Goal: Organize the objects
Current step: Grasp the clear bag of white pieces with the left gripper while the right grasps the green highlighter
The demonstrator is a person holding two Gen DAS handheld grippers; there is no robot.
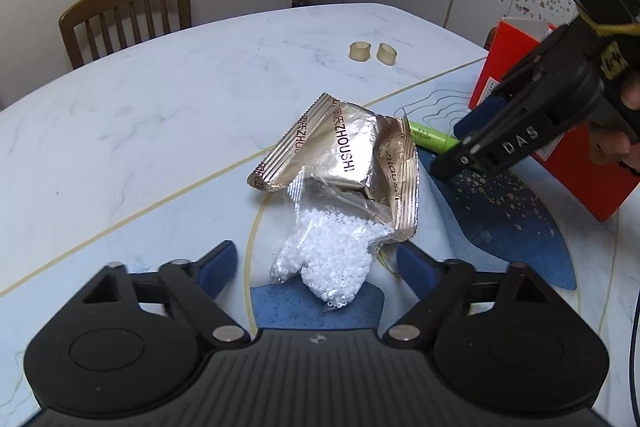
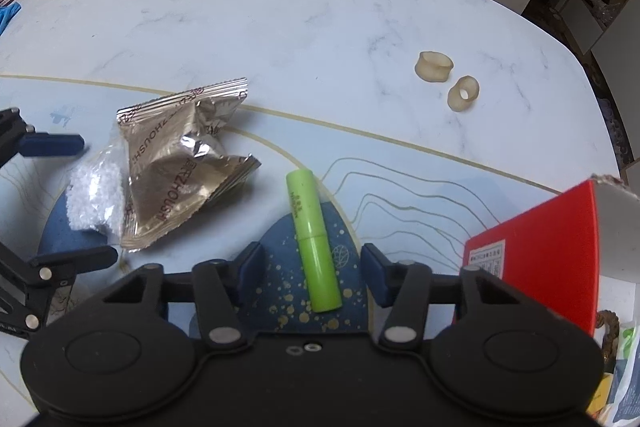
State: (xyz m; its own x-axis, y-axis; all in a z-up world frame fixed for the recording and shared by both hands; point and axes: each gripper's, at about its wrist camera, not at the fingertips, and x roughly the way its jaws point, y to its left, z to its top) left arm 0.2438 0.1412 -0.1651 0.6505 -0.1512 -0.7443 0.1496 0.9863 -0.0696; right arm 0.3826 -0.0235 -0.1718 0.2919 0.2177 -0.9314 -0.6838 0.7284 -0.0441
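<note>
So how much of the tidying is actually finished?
Nothing looks put away yet. The right gripper straddles the green tube, and the left gripper straddles the clear bag of white beads; neither grips. The gold foil packet and two beige rings remain.

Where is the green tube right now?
In the right wrist view the green tube lies flat on the table, between the open fingers of the right tool, untouched, with the gold wrapper left and the red box right.

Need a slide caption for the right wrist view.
Right gripper open around a lime-green plastic tube lying on the marble-patterned table, pads not yet touching.
</note>
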